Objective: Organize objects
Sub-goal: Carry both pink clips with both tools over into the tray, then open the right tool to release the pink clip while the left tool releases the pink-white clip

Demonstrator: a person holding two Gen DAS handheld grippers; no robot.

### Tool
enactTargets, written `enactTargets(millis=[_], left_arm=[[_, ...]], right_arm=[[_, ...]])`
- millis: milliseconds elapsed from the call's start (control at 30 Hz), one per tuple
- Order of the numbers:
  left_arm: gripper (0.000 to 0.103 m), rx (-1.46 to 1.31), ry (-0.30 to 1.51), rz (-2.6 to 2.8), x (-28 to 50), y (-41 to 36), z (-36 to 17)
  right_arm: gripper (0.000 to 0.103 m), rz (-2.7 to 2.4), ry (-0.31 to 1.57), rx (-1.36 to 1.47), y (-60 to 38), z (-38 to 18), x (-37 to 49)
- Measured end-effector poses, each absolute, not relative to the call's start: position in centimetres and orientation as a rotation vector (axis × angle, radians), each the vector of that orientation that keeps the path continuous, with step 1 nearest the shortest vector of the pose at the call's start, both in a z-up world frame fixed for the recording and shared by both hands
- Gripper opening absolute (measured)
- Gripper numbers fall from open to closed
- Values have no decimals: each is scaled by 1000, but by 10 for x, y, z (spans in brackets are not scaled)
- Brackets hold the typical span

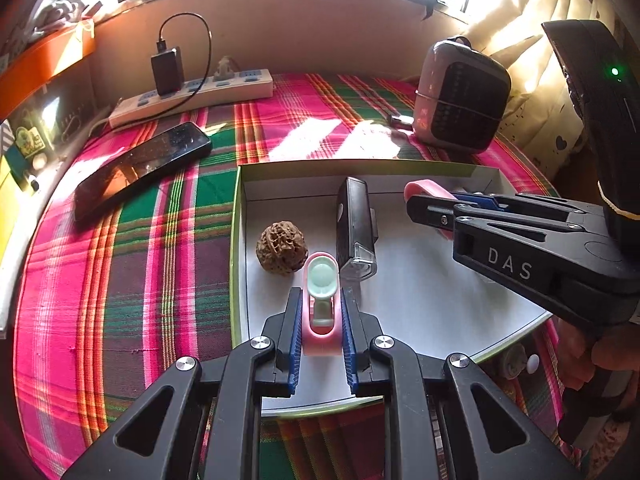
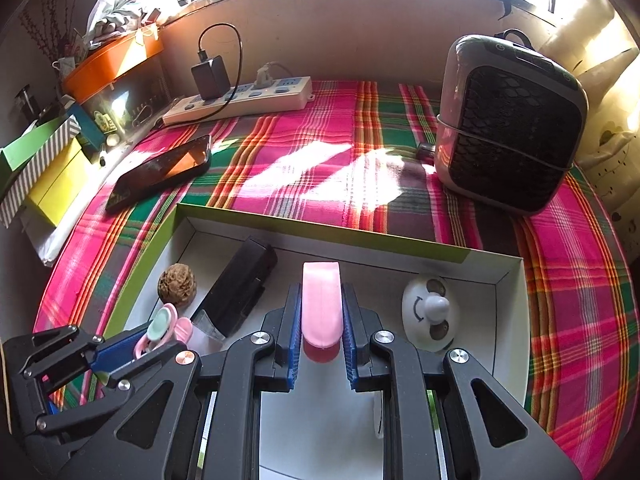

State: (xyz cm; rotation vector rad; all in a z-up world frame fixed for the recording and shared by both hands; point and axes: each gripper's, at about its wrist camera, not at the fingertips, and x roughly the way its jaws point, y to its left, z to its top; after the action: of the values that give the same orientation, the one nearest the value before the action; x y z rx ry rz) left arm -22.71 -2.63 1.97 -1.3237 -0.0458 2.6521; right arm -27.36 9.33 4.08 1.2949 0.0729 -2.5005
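I see bare floor in the box (image 2: 508, 320) between my right gripper (image 2: 321, 320) and the white gadget (image 2: 428, 312); the black case (image 2: 240, 288) and walnut (image 2: 177, 284) crowd its left.

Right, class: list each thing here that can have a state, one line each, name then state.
Left tongs: shut on pink clip.
Right tongs: shut on pink piece.
Box: open, no lid on.
Phone: screen dark, lying flat.
Charger: plugged into power strip.
Walnut: resting in box.
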Motion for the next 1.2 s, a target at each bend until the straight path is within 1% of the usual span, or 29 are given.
enactTargets(millis=[500,1200], left_arm=[[16,-1319,4,2673,-231,-24,17],[16,-1323,3,2676,-232,-25,16]], right_arm=[[19,-2493,99,1339,87,31,-281],[19,-2511,103,1342,84,30,-282]])
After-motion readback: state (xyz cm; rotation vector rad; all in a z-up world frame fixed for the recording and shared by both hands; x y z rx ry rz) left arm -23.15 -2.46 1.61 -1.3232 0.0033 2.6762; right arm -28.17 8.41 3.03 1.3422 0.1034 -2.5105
